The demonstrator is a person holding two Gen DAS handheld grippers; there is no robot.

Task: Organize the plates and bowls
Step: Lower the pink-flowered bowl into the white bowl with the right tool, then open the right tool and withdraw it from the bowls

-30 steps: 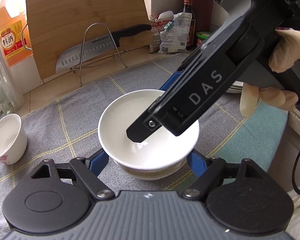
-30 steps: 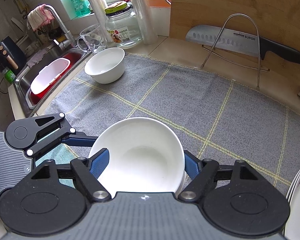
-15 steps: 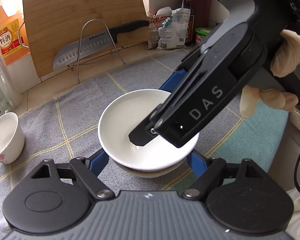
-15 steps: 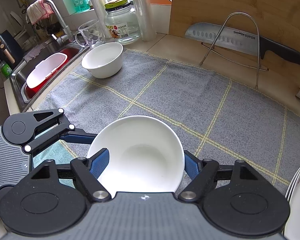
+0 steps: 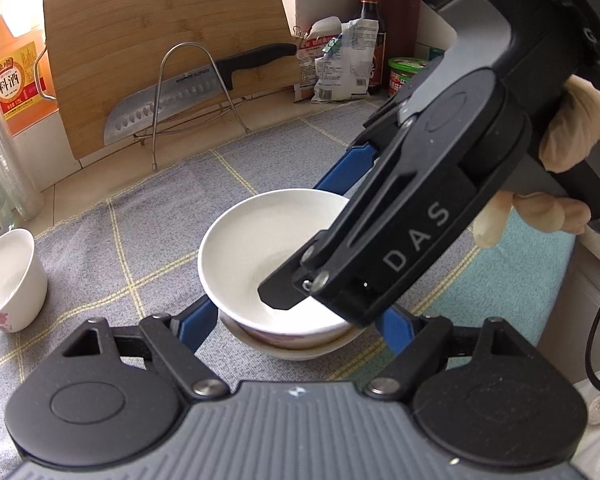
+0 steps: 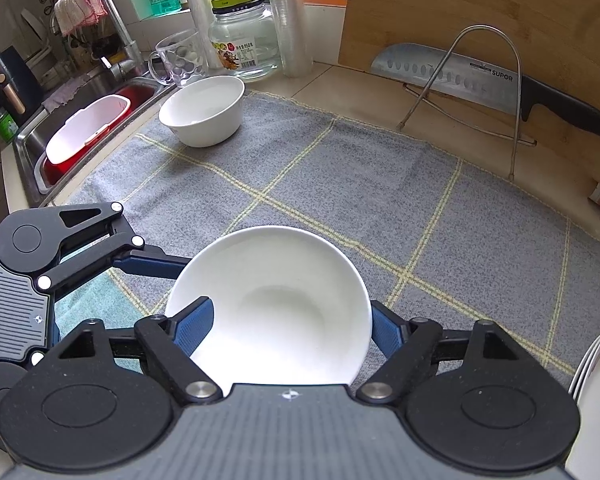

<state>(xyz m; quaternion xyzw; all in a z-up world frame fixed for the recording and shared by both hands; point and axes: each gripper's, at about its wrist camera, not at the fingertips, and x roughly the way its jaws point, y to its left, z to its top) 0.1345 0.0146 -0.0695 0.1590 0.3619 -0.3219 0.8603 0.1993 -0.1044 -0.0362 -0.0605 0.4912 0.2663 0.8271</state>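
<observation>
A white bowl [image 5: 260, 240] [image 6: 284, 300] sits nested in a second white bowl [image 5: 300, 350] on the grey checked cloth [image 6: 340, 184]. My right gripper [image 6: 290, 312] comes down from the upper right. One black fingertip [image 5: 280, 298] hangs over the bowl's inside and the blue finger is beyond the far rim. Its jaws are opening with the upper bowl between them, pads off it. My left gripper [image 5: 296, 312] straddles the lower bowl. Its jaws are opening slightly, the pads close beside the bowl's sides. Another white bowl [image 6: 204, 112] [image 5: 8, 276] stands alone at the cloth's far left.
A stack of plates [image 6: 596, 400] shows at the right edge. A knife on a wire rack [image 5: 172, 96] leans on a wooden board behind. The sink with a red tub [image 6: 84, 136], a jar [image 6: 244, 36] and a glass mug [image 6: 180, 60] lie left. A teal cloth [image 5: 512, 280] lies right.
The right gripper's jaws have spread a little around the upper bowl, which stays in the lower one. The left gripper has kept its place.
</observation>
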